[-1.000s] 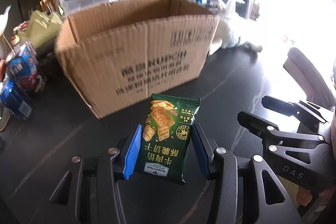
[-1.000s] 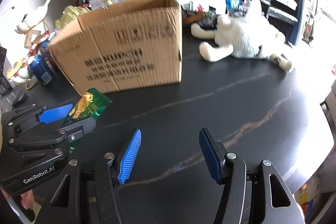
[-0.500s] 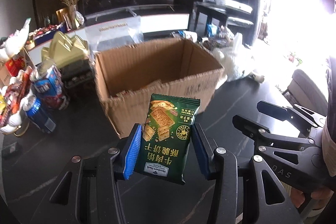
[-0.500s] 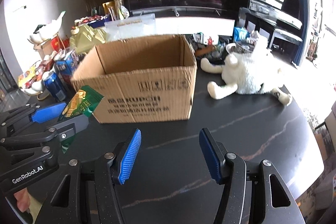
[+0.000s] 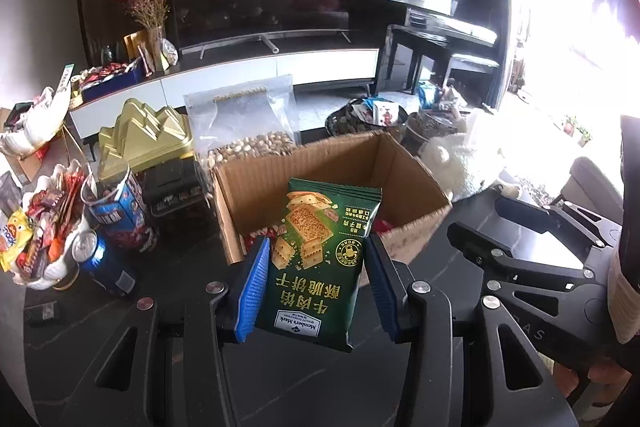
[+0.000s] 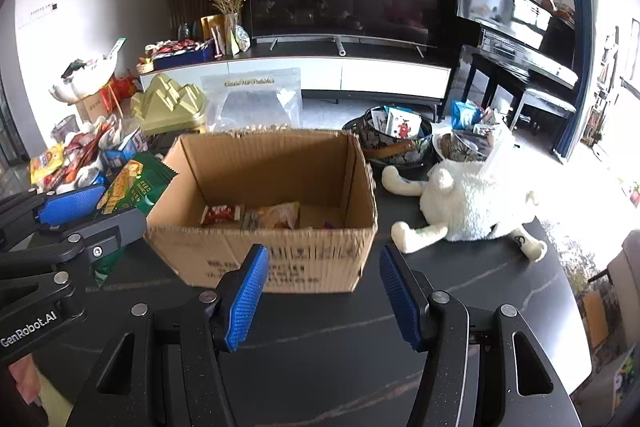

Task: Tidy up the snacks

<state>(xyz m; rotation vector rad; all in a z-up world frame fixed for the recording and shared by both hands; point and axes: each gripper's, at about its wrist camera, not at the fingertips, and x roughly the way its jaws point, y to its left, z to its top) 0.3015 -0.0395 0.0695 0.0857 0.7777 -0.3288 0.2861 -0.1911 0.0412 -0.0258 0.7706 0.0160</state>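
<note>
Pinching the green cracker packet upright, the left gripper should carry it farther over the cardboard box before letting go. The right gripper hangs spread and holds nothing, near the box's front wall.

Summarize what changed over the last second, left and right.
Both grippers rose: the views went from facing the cardboard box's side wall to looking over its rim at packets inside. The left gripper carried the green cracker packet up toward the opening. Unchanged: left grip on the packet, right gripper open and empty, box in place.

blown-out window glare, fisheye-warped edges
</note>
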